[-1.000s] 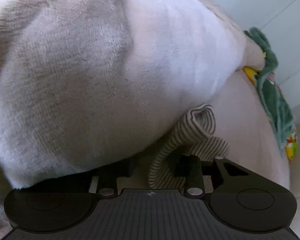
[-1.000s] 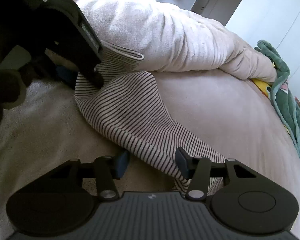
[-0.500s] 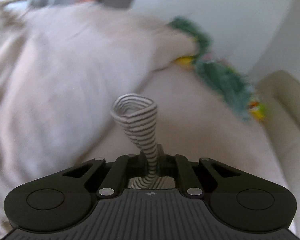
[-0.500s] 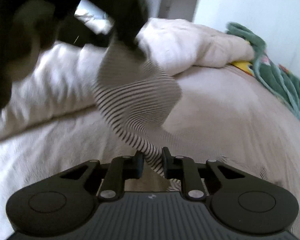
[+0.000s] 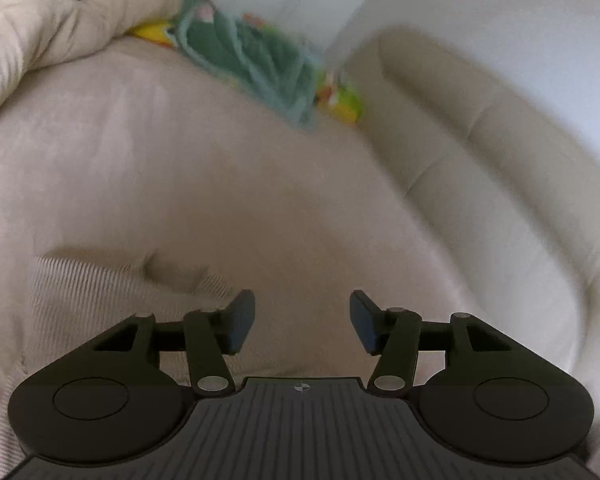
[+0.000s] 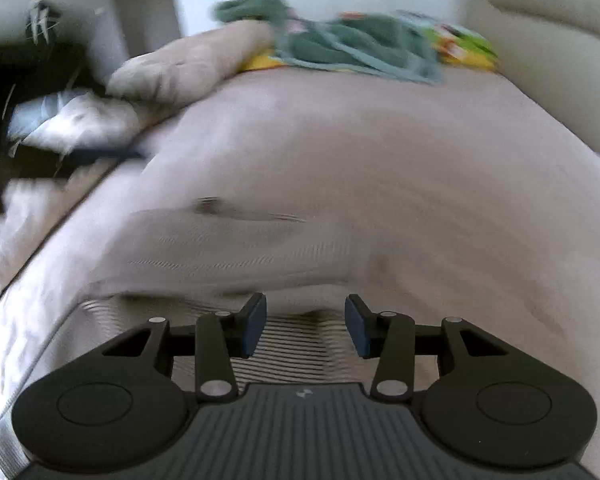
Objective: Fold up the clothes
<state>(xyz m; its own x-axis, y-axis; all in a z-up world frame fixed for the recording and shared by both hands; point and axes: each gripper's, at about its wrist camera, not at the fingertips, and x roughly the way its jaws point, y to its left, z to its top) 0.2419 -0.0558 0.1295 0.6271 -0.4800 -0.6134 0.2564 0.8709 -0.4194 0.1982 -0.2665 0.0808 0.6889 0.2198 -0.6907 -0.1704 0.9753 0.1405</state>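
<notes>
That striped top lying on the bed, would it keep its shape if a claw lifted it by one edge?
Probably not. The striped top lies flat and follows the bed's surface, so it would likely droop. Its thin, rumpled fabric suggests it is light. It may slide rather than roll.

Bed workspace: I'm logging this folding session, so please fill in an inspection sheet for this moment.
Surface: beige bed sheet, motion-blurred.
Job's things: striped garment lying on the sheet, released.
Clutter: rumpled duvet; green blanket at the far edge.
Grippers: left hand-held gripper opening, nothing between the jaws; right hand-held gripper opening over striped cloth, pads not pressing it.
Cables: nothing seen.
Surroundings: padded headboard, white wall.
</notes>
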